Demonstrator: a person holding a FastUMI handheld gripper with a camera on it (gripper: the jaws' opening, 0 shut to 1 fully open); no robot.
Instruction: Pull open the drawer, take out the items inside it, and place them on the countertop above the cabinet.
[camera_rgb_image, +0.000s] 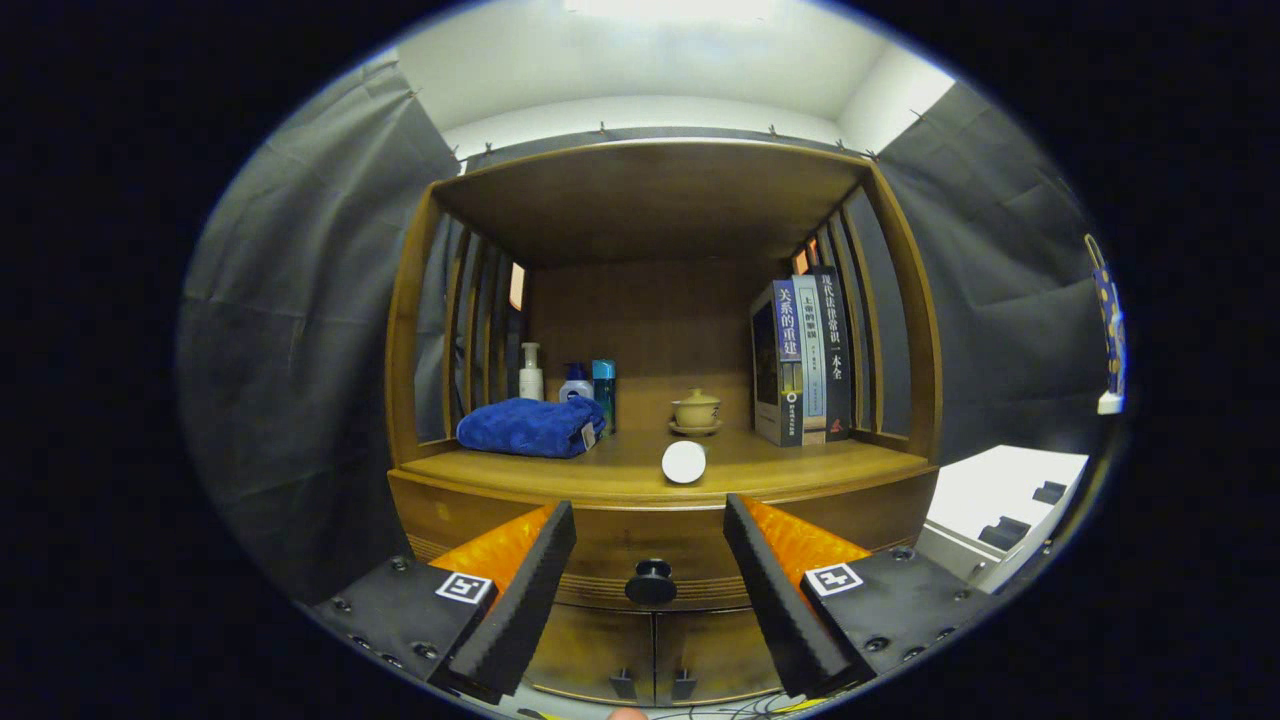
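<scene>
Wooden drawer (650, 560) shut; gripper (650, 530) spread wide, knob (651, 582) between

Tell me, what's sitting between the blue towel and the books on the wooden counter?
In the gripper view: a small lidded teacup on a saucer, with a white round item lying in front.

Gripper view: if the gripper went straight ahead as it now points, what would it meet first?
Most likely the round dark knob on the wooden drawer front, centred between the open gripper fingers; depth is hard to judge.
</scene>
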